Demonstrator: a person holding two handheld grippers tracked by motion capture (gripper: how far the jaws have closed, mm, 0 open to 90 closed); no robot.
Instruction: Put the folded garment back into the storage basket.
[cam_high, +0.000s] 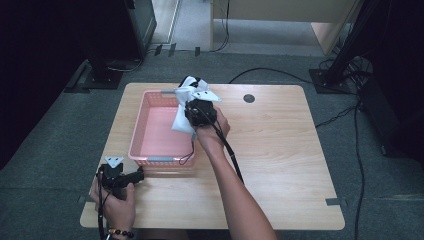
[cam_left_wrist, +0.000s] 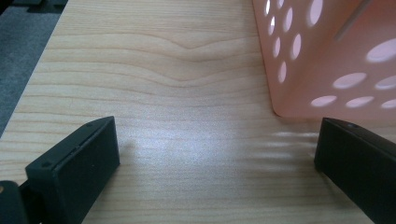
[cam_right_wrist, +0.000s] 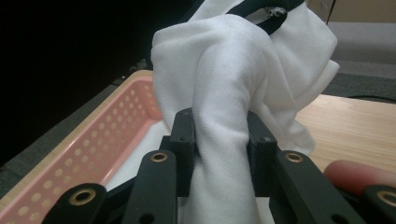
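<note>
The right gripper (cam_right_wrist: 219, 135) clamps a bunched white cloth (cam_right_wrist: 233, 84) between its 2 jaws, held above the far right corner of the pink basket (cam_high: 150, 107). The left gripper (cam_left_wrist: 215, 154) rests wide apart on the table (cam_high: 280, 150) near its front left corner, beside the basket.

The basket (cam_high: 150, 107) sits left of the table (cam_high: 280, 150) middle, the cloth (cam_high: 181, 117) hanging over its right side.
</note>
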